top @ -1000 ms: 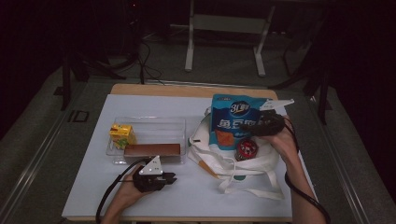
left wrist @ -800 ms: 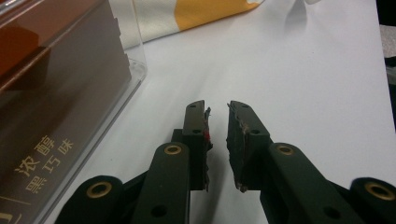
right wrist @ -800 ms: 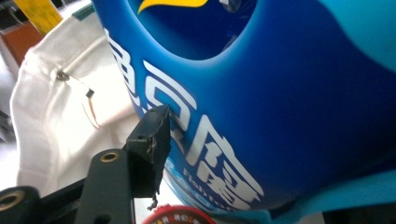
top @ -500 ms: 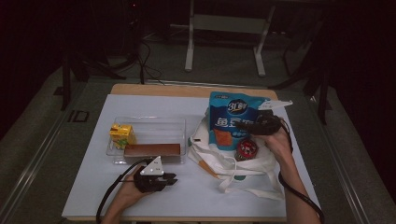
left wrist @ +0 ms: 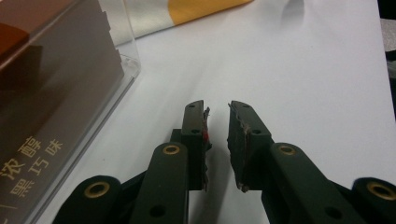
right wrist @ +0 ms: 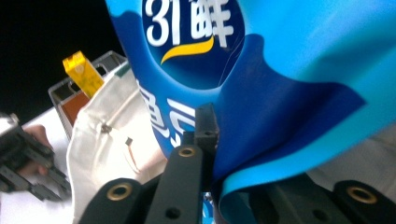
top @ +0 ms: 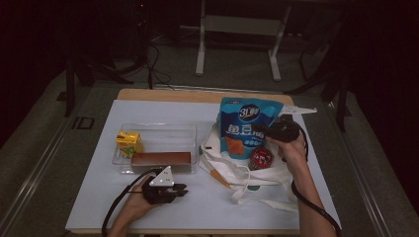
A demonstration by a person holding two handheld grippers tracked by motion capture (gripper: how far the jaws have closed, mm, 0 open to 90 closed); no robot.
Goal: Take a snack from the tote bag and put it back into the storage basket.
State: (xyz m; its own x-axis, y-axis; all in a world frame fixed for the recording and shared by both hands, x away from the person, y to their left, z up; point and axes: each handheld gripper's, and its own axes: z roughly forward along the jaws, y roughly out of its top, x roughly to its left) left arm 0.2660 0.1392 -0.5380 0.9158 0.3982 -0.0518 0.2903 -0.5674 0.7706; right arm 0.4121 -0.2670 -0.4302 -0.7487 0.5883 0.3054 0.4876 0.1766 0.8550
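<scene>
**Soft pouch, pinched at its edge**

While the left gripper [top: 165, 191] rests near the tray [top: 192, 132], jaws nearly together on nothing, the right gripper [top: 267, 132] has just clamped the blue snack bag [top: 247, 129] standing in the tote [top: 257, 173]: light, crinkly, slippery; grip the side seam.

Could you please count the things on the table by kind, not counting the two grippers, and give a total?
Snack bags: 1, the blue foil snack bag
Drink cartons: 1, the yellow drink carton
Boxes: 1, the long brown chocolate box
Trays: 1, the clear plastic tray
Cloth bags: 1, the white cloth tote bag
Round red items: 1, the round red item
Total: 6
</scene>
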